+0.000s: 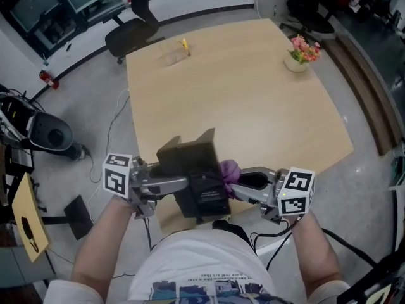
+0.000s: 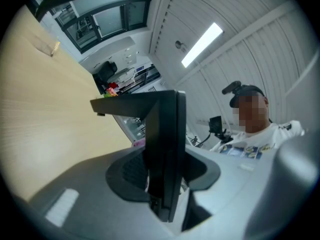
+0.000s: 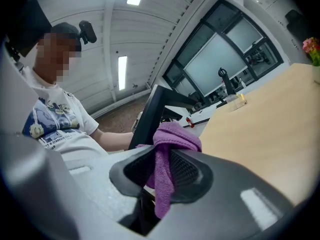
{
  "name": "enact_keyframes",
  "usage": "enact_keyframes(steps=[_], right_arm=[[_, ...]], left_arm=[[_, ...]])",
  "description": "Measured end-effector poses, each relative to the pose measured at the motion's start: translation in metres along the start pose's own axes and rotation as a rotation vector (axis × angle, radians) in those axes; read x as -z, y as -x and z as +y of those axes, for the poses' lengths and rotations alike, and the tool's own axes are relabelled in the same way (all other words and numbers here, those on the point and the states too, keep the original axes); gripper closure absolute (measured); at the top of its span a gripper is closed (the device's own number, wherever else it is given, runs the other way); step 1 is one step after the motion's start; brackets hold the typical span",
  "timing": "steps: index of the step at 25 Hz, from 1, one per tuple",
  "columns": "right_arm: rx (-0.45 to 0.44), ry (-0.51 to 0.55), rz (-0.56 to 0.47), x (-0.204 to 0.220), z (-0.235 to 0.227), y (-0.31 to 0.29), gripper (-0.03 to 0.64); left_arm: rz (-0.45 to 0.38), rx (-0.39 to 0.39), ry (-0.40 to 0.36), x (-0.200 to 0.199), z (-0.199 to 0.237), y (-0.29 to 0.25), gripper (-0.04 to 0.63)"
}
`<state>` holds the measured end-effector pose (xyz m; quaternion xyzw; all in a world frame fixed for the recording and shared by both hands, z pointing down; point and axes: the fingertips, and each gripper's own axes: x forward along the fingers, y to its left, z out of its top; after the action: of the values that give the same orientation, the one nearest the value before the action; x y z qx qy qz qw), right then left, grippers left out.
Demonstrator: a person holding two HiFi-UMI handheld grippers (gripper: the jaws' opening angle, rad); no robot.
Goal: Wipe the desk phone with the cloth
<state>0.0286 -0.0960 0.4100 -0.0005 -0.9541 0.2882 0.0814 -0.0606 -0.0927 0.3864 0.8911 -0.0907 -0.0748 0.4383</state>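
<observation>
Desk phone [image 1: 193, 170], black angular plastic, is being held tilted at the near edge of the table [image 1: 253, 100]. Left gripper [image 1: 180, 183] is clamping the phone's thin slab edge between its ribbed dark pads. Right gripper [image 1: 234, 183] is pinching a purple fuzzy microfiber cloth [image 1: 229, 168], which is bunching in soft folds above the jaws, just beside the phone's right side. Farther out, a round pot of pink flowers [image 1: 302, 52] is standing on the pale wood-grain top. A black office chair [image 1: 133, 30] is sitting beyond the far-left corner.
</observation>
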Motion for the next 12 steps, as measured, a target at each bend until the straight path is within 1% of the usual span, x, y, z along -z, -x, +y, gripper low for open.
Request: enact_keyframes(steps=[2,4,6,9,12], right_arm=[[0.017,-0.005,-0.008,-0.002,-0.006,0.002,0.528],[0.047,-0.013,-0.051,-0.015,-0.017,0.004,0.528],[0.058,-0.009,-0.091,-0.030,-0.024,0.001,0.528],[0.024,0.005,-0.102,-0.043,-0.025,-0.013,0.528],[-0.033,0.008,-0.084,-0.040,-0.017,-0.027,0.528]], left_arm=[[0.000,0.004,0.003,-0.001,0.000,0.000,0.416],[0.010,0.022,0.005,0.000,-0.001,-0.003,0.416],[0.022,0.043,0.004,0.003,-0.005,-0.006,0.416],[0.033,0.054,0.004,0.008,-0.008,-0.012,0.416],[0.022,0.059,0.008,0.007,-0.008,-0.012,0.416]])
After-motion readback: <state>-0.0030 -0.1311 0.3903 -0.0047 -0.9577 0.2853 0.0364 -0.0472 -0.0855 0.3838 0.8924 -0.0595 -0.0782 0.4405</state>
